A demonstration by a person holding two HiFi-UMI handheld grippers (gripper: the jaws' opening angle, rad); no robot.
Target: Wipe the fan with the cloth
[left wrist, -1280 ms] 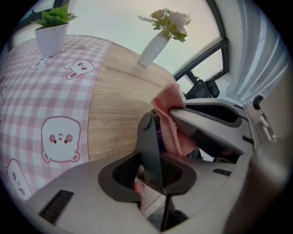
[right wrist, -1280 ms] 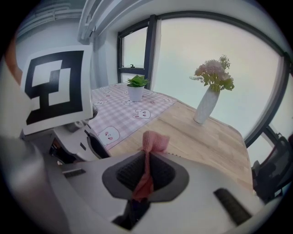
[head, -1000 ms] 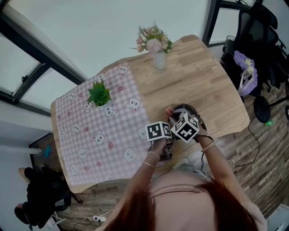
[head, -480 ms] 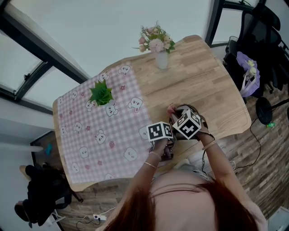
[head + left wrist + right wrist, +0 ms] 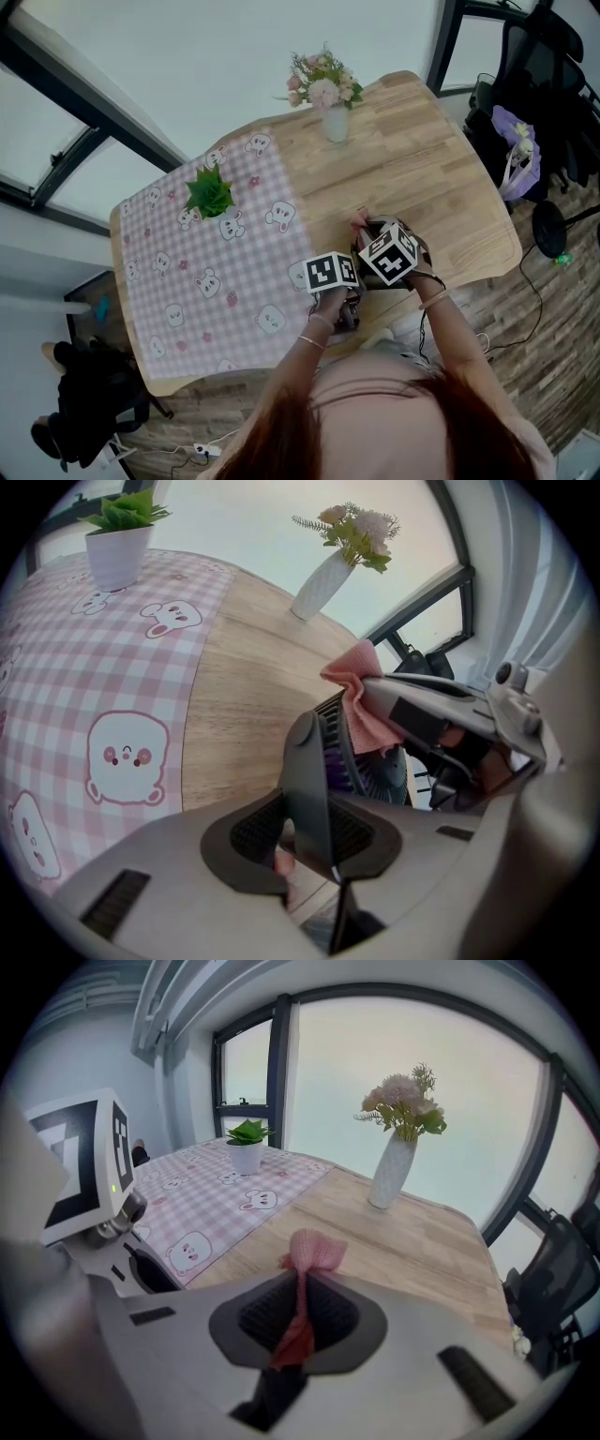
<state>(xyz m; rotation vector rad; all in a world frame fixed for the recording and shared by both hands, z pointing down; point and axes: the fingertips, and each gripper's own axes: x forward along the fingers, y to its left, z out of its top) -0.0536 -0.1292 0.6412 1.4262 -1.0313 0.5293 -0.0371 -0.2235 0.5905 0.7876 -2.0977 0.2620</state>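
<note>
Crept slightly farther over the fan (image 5: 303,754) with the right gripper (image 5: 300,1309) across the last second; next to no shift of the left gripper (image 5: 310,829). Nearest, by the front edge of the surface (image 5: 427,169): left gripper clamped shut on the fan's dark grey body, presumably to keep it steady against the rubbing. Right gripper pinched tight on the pink cloth (image 5: 313,1250), with a bunched tuft poking beyond the jaw tips as the wiping pad. Pressed against the top of the fan's grille, judging from the left gripper view, with a fold draped over the rim. Nothing of the fan from the right gripper view, only cloth and bare wood beyond. Little of it from the head view either, mostly covered by the two marker cubes. Farther off, well apart from the work: checked bear-print mat (image 5: 187,281), small potted plant (image 5: 208,193), white vase of flowers (image 5: 335,120) near the far edge.
</note>
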